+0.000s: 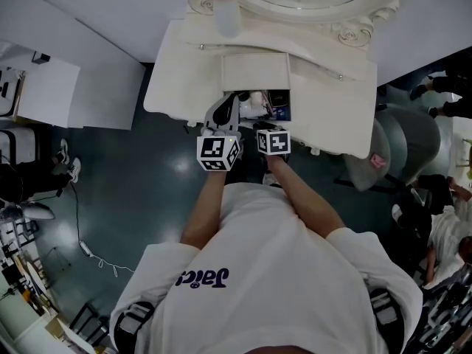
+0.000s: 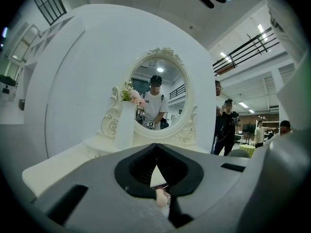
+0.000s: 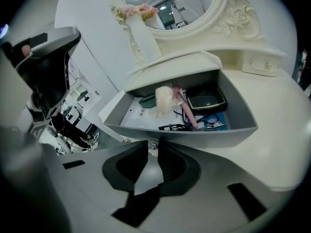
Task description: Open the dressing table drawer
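Observation:
The cream dressing table (image 1: pixel 184 72) has its middle drawer (image 1: pixel 269 103) pulled out toward me. In the right gripper view the grey drawer (image 3: pixel 233 130) lies open. Inside it are a pale puff (image 3: pixel 164 98), a dark case (image 3: pixel 206 100) and several small items. My right gripper (image 3: pixel 153 147) points down at the drawer front, its jaws shut on the small knob (image 3: pixel 153 142). Its marker cube (image 1: pixel 273 141) sits just before the drawer. My left gripper (image 1: pixel 221 116) hovers by the drawer's left front corner. It points level at the oval mirror (image 2: pixel 158 93), and its jaws (image 2: pixel 155 168) meet at the tips.
A white vase with pink flowers (image 1: pixel 225 6) stands at the table's back left, under the mirror frame (image 1: pixel 317 6). A grey chair (image 1: pixel 398 146) sits to the right of the table. White panels (image 1: pixel 74 80) and cables (image 1: pixel 88 249) lie on the floor at left. People stand at the far right.

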{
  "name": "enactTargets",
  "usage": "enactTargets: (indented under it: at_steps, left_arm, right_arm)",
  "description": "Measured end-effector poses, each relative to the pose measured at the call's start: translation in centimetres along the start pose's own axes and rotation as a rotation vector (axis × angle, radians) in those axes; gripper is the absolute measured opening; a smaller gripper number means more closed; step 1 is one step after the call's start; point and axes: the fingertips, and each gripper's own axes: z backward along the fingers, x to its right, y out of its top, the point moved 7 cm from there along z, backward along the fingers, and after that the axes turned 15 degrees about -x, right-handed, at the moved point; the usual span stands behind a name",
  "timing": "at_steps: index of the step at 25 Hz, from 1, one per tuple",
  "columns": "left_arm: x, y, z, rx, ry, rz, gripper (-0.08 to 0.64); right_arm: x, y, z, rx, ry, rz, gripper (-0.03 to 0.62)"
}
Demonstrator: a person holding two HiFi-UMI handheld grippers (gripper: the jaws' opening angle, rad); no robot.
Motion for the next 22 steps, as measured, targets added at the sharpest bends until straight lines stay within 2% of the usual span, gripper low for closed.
enactTargets:
  at_steps: [16, 22]
  left_arm:
    - [1.1, -1.0, 2.2, 0.01, 0.022, 0.009, 0.014]
    - [1.0, -0.8, 2.7, 0.02, 0.033, 0.009, 0.013]
  right_arm:
    - [0.7, -0.9, 0.1, 0.019, 0.006, 0.023, 0.069]
    - [0.4, -1.6, 0.3, -0.021, -0.014, 0.021, 0.074]
